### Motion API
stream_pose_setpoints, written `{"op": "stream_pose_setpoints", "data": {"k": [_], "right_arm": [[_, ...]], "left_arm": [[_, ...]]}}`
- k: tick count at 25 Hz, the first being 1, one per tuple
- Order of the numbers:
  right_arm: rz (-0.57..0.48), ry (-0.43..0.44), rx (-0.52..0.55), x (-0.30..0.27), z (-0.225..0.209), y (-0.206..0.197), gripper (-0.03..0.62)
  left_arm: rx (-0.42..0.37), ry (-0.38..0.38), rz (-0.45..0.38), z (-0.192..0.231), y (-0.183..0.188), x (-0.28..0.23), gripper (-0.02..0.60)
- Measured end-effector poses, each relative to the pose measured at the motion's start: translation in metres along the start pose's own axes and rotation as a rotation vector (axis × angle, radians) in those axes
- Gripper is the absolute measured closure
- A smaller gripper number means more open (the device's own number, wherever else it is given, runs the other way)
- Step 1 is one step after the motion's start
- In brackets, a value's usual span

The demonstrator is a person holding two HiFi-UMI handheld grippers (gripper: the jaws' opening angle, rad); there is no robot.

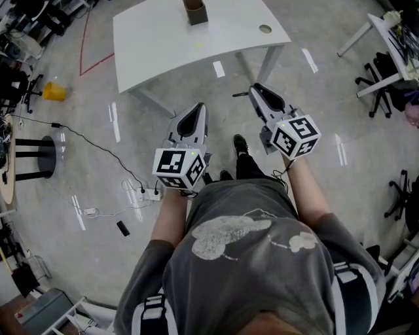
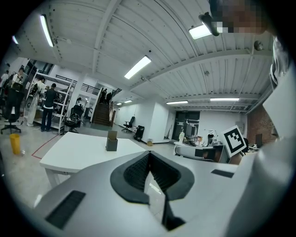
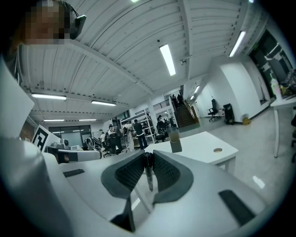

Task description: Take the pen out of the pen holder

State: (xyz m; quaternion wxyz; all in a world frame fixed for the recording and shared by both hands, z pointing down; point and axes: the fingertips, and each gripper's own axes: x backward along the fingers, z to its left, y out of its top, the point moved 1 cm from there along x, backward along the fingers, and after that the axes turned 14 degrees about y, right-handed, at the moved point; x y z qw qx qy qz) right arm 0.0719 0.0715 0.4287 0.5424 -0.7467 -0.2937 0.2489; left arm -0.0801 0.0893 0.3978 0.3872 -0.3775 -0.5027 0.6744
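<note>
Right hand-held gripper (image 1: 257, 90) clamped on the pen (image 3: 148, 177). Left hand-held gripper (image 1: 196, 108) pinched together, empty. Pen holder (image 1: 194, 12) on desk (image 1: 163, 46) — well apart from both.

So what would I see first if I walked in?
Two grippers with black-and-white marker cubes stick out in front of the person: the left gripper is shut and empty, the right gripper pinches a dark pen in its jaws. Ahead stands a white table with a brown pen holder near its far edge.
</note>
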Motion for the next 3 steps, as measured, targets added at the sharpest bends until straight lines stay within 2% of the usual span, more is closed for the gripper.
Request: {"op": "stream_pose_setpoints", "data": {"k": [3], "right_arm": [[-0.006,-0.002,-0.004,0.0040,0.0056,-0.0009,0.531]], "left_arm": [[0.001,-0.002,-0.007,-0.0025,0.0007,0.0062,0.573]]}}
